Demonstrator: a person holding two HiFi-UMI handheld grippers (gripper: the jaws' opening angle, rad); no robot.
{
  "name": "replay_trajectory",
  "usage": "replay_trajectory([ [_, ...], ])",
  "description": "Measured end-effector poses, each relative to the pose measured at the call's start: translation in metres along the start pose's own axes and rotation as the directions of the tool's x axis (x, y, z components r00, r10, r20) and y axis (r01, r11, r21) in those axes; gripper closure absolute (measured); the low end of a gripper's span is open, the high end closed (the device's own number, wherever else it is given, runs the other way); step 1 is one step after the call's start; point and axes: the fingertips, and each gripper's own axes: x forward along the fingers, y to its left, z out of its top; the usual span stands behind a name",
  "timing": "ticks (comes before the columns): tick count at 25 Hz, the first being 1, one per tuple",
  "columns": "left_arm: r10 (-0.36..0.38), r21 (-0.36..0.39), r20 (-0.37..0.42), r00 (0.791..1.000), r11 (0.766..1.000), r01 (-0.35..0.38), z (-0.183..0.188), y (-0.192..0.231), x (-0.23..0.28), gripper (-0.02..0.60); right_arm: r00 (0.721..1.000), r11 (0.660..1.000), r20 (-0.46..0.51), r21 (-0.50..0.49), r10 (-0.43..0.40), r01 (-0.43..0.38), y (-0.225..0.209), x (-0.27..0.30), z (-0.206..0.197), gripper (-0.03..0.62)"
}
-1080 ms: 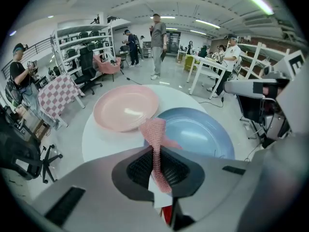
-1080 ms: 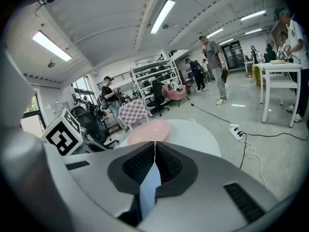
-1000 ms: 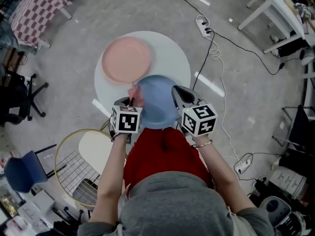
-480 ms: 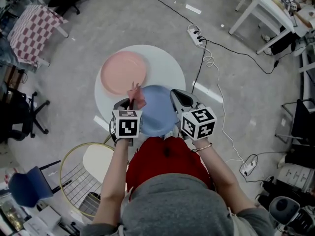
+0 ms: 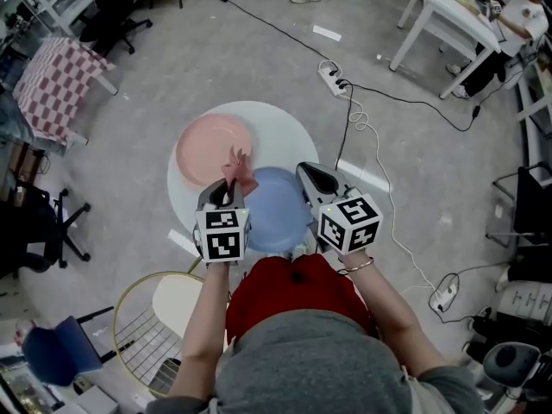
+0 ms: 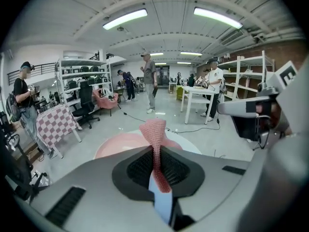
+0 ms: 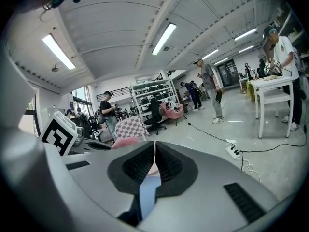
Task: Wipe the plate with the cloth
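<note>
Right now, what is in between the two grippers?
In the head view, the blue plate lies between them. The right gripper grips its rim; the left gripper holds the pink cloth.

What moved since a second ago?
The left gripper, shut on the pink knitted cloth, tipped it up off the light blue plate; it now sticks up at the rim. Unchanged: right gripper holds that plate; pink round plate on white table.
</note>
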Motion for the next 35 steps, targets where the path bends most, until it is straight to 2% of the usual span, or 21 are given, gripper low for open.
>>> replay_trajectory([
  [5, -0.010, -0.006, 0.122, 0.993, 1.000, 0.010, 0.033, -0.004, -0.012, 0.552, 0.999, 1.000, 0.041, -0.007, 0.006, -0.006, 0.003, -0.006, 0.016, 0.565],
  [9, -0.017, -0.046, 0.188, 0.982, 0.999, 0.026, 0.051, -0.008, -0.020, 0.552, 0.998, 1.000, 0.068, -0.014, 0.015, -0.014, 0.006, -0.011, 0.028, 0.565],
  [18, -0.004, -0.088, 0.348, 0.938, 0.995, 0.037, 0.083, -0.011, -0.050, 0.552, 0.993, 0.998, 0.120, -0.065, 0.005, 0.003, 0.013, -0.022, 0.046, 0.566],
  [23, -0.010, -0.094, 0.390, 0.921, 0.994, 0.050, 0.092, -0.015, -0.062, 0.552, 0.989, 0.995, 0.146, -0.098, -0.017, 0.031, 0.012, -0.030, 0.055, 0.566],
  [28, -0.013, -0.085, 0.424, 0.906, 0.995, 0.055, 0.098, -0.016, -0.070, 0.552, 0.988, 0.995, 0.154, -0.102, -0.006, 0.022, 0.014, -0.032, 0.055, 0.566],
  [35, -0.017, -0.083, 0.439, 0.898, 0.995, 0.060, 0.101, -0.018, -0.075, 0.552, 0.986, 0.993, 0.168, -0.120, 0.003, 0.017, 0.017, -0.034, 0.061, 0.566],
])
